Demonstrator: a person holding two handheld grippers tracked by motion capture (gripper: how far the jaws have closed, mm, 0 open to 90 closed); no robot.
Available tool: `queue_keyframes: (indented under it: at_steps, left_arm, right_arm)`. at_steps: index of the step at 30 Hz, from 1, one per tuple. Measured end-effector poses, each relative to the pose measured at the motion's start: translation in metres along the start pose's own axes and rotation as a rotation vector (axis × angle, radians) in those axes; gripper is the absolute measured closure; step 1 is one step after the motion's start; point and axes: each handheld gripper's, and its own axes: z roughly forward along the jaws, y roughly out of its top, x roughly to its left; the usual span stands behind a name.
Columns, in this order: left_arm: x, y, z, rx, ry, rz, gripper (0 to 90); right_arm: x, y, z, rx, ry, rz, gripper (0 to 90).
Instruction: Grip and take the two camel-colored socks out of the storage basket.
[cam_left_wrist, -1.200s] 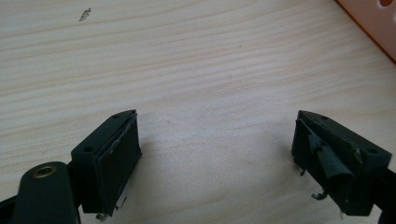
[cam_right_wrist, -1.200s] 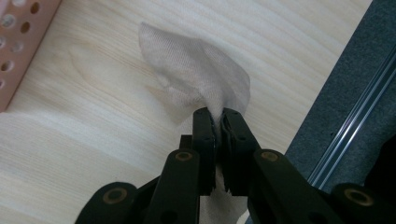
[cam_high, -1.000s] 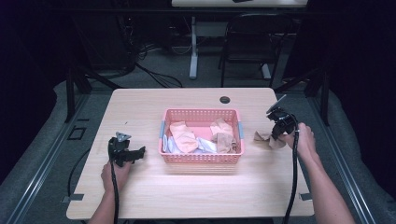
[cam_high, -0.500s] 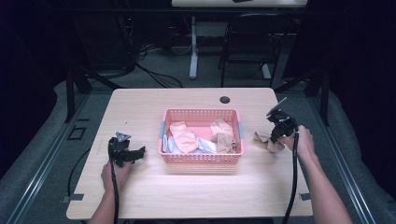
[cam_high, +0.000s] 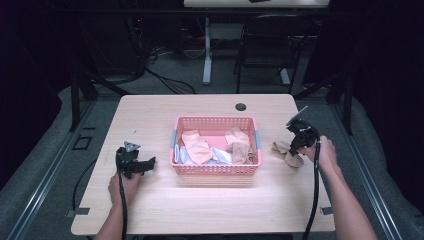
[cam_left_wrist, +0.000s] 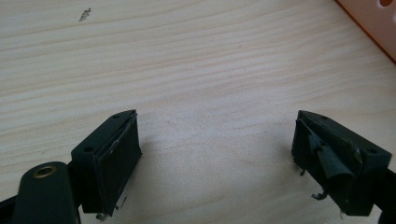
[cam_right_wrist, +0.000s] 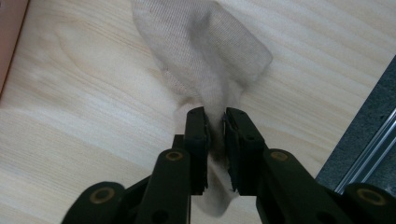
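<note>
Pale wood-grain worktop (cam_high: 210, 205), set in a dark room over grey floor, cables and a chair frame behind.

Item 1: right tongs (cam_right_wrist: 215, 126), held in the person's right hand (cam_high: 324, 154) near the worktop's right edge. Jaws have just been easing apart; narrow gap between them, a fold of beige sock (cam_right_wrist: 205, 56) still pinched there, cloth touching both pads. Rest of the sock spreads on the wood ahead of the tips; a tail of it hangs beneath the jaws. In the high view the sock (cam_high: 286, 152) lies crumpled just left of these tongs.

Item 2: left tongs (cam_left_wrist: 217, 149), in the left hand (cam_high: 122, 186), resting low over bare wood. Jaws wide apart, nothing between them.

Item 3: pink plastic basket (cam_high: 216, 170), slotted walls, between the two tongs, nearer the right pair, apart from both. Contents: peach, beige and white cloth pieces (cam_high: 197, 149), heaped.

Item 4: round black cable port (cam_high: 241, 106), beyond the basket, well away from both tongs.
</note>
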Motion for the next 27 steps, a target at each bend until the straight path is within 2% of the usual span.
queue_keyframes:
  at_steps: [1, 4, 5, 6, 7, 8, 9, 10, 13, 15, 17, 18, 20, 22, 23, 25, 26, 27]
  left_arm:
    - [0.000, 0.000, 0.000, 0.000, 0.000, 0.000, 15.0]
    - [0.000, 0.000, 0.000, 0.000, 0.000, 0.000, 15.0]
    - [0.000, 0.000, 0.000, 0.000, 0.000, 0.000, 15.0]
    - [0.000, 0.000, 0.000, 0.000, 0.000, 0.000, 15.0]
    - [0.000, 0.000, 0.000, 0.000, 0.000, 0.000, 15.0]
    - [0.000, 0.000, 0.000, 0.000, 0.000, 0.000, 15.0]
    - [0.000, 0.000, 0.000, 0.000, 0.000, 0.000, 15.0]
    - [0.000, 0.000, 0.000, 0.000, 0.000, 0.000, 15.0]
    - [0.000, 0.000, 0.000, 0.000, 0.001, 0.000, 15.0]
    - [0.000, 0.000, 0.000, 0.000, 0.000, 0.000, 15.0]
    - [0.000, 0.000, 0.000, 0.000, 0.000, 0.000, 15.0]
    - [0.000, 0.000, 0.000, 0.000, 0.000, 0.000, 15.0]
    - [0.000, 0.000, 0.000, 0.000, 0.000, 0.000, 15.0]
    - [0.000, 0.000, 0.000, 0.000, 0.000, 0.000, 15.0]
    - [0.000, 0.000, 0.000, -0.001, 0.001, 0.000, 15.0]
    - [0.000, 0.000, 0.000, 0.000, 0.001, 0.000, 15.0]
    - [0.000, 0.000, 0.000, 0.000, 0.000, 0.000, 15.0]
    - [0.000, 0.000, 0.000, 0.000, 0.000, 0.000, 15.0]
  right_arm:
    - [0.000, -0.001, 0.000, -0.005, -0.006, 0.005, 70.8]
    - [0.000, -0.002, -0.004, -0.033, 0.009, -0.001, 66.1]
    - [0.000, -0.003, -0.008, -0.051, 0.008, -0.015, 59.7]
    - [0.000, -0.003, -0.008, -0.051, 0.008, -0.015, 59.7]
    - [0.001, -0.004, -0.013, -0.064, 0.007, -0.023, 50.9]
    - [0.001, -0.004, -0.013, -0.064, 0.007, -0.023, 50.9]
    - [0.001, -0.006, -0.018, -0.078, 0.013, -0.027, 36.7]
    - [0.000, -0.007, -0.021, -0.092, 0.019, -0.027, 28.2]
    - [0.001, -0.009, -0.031, -0.128, 0.036, -0.030, 17.7]
    - [0.001, -0.009, -0.035, -0.130, 0.037, -0.040, 14.9]
    - [0.005, -0.011, -0.044, -0.178, 0.050, -0.040, 9.8]
    - [0.006, -0.011, -0.048, -0.172, 0.049, -0.057, 7.1]
    - [0.009, -0.011, -0.054, -0.194, 0.060, -0.073, 4.1]
    - [0.011, -0.011, -0.057, -0.209, 0.061, -0.078, 3.0]
    - [0.016, -0.010, -0.062, -0.241, 0.067, -0.083, 0.7]
    - [0.018, -0.010, -0.065, -0.250, 0.065, -0.092, 0.4]
    - [0.024, -0.009, -0.069, -0.269, 0.061, -0.114, 0.1]
    - [0.027, -0.008, -0.071, -0.286, 0.069, -0.116, 0.0]
